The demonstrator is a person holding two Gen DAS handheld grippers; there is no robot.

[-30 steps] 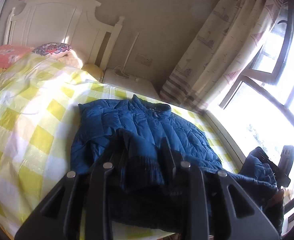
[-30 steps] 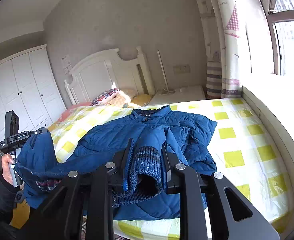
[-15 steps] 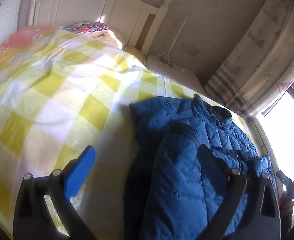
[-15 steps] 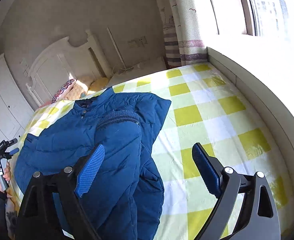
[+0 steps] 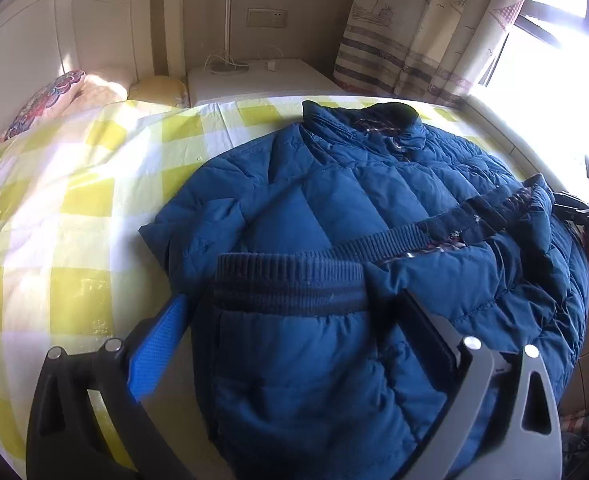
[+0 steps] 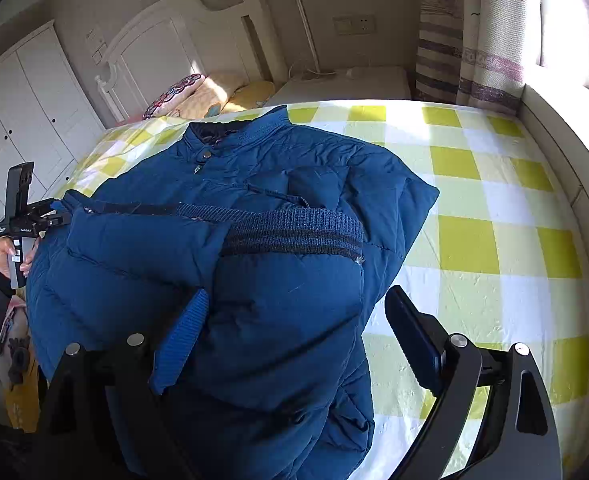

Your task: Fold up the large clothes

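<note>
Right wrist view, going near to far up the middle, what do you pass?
right gripper → knit hem band of the blue jacket → jacket collar → pillows → white headboard

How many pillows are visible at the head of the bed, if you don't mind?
3: a patterned pillow nearest the wardrobe, a cream pillow beside it, a yellow pillow nearest the nightstand. Others may be hidden.

A home bedroom is shown. A bed (image 6: 494, 200) covered in a yellow-and-white checked sheet is set against a white panelled headboard (image 6: 182, 36), with pillows (image 6: 174, 94) at its head edge. White wardrobe doors (image 6: 22, 104), a patterned curtain (image 5: 422, 28) beside a bright window (image 5: 550, 40) and a wall socket (image 5: 266, 17) are seen.
</note>
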